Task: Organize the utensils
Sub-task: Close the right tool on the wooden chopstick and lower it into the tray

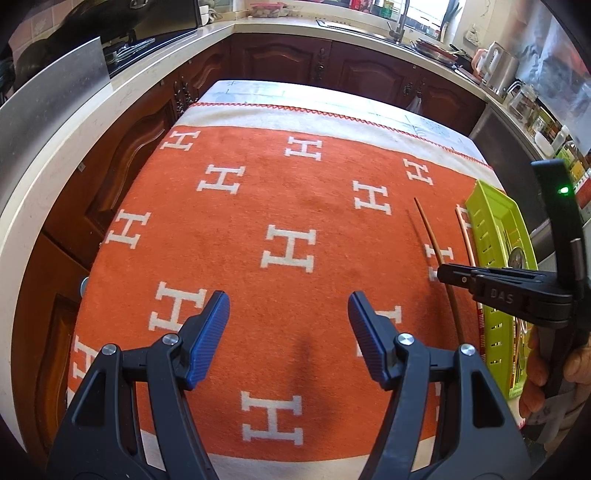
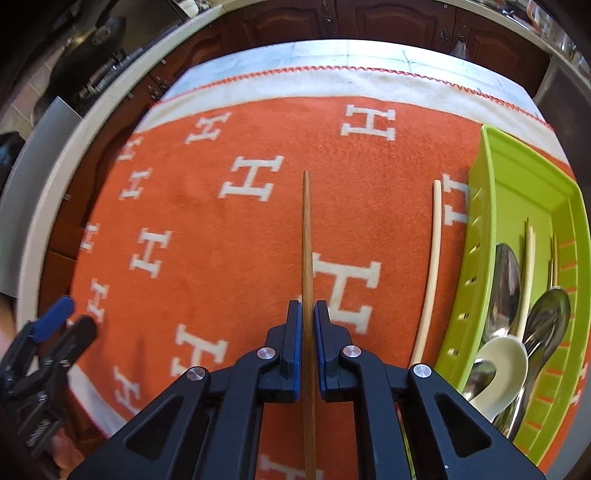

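Note:
My right gripper (image 2: 306,308) is shut on a brown wooden chopstick (image 2: 306,236) that points away along the orange cloth; it also shows in the left wrist view (image 1: 430,232). A pale chopstick (image 2: 432,266) lies on the cloth to its right, beside the green slotted tray (image 2: 480,236). The tray holds metal spoons (image 2: 504,284), a white ceramic spoon (image 2: 498,369), a fork and more chopsticks. My left gripper (image 1: 289,317) is open and empty above the cloth, left of the right gripper (image 1: 448,275). The tray also shows at the right of the left wrist view (image 1: 491,225).
An orange cloth with white H marks (image 1: 288,206) covers the table. Dark wooden cabinets (image 1: 280,62) and a pale worktop (image 1: 55,184) surround it at the left and back. A sink tap (image 1: 400,22) and kettle (image 1: 498,66) stand at the back right.

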The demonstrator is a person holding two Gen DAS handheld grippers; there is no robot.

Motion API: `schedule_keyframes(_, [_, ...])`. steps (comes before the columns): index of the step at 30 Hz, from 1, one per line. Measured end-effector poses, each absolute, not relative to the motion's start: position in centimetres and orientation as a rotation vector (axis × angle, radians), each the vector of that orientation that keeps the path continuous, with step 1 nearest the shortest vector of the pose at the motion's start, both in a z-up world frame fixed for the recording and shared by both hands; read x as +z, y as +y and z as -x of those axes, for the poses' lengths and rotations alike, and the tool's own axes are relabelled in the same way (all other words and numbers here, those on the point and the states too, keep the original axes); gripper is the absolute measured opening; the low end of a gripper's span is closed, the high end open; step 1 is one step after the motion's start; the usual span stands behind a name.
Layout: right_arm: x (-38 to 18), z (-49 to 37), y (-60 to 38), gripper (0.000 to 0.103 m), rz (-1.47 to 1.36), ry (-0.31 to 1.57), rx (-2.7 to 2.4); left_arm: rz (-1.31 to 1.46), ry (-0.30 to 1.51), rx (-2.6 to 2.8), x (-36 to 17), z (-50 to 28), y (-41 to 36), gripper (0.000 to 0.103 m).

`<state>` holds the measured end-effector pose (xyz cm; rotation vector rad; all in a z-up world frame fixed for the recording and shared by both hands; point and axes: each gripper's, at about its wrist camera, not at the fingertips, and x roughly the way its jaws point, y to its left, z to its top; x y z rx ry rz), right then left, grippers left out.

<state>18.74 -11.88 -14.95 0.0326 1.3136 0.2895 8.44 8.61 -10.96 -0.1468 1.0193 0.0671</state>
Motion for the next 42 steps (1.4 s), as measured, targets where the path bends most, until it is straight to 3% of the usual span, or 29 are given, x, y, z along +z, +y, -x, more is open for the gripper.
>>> schedule_keyframes(27, [-0.8,-10.1,-27.6,0.006,-0.391,1.02,0.34,0.045,1.058,-0.177,-9.6,-12.1,-3.7,0.064])
schedule_keyframes(42, [-6.0,-9.9,-33.9,0.006,-0.471,1.098,0.231,0.023,1.132,-0.255,-14.5,-17.1,-8.7,0.064])
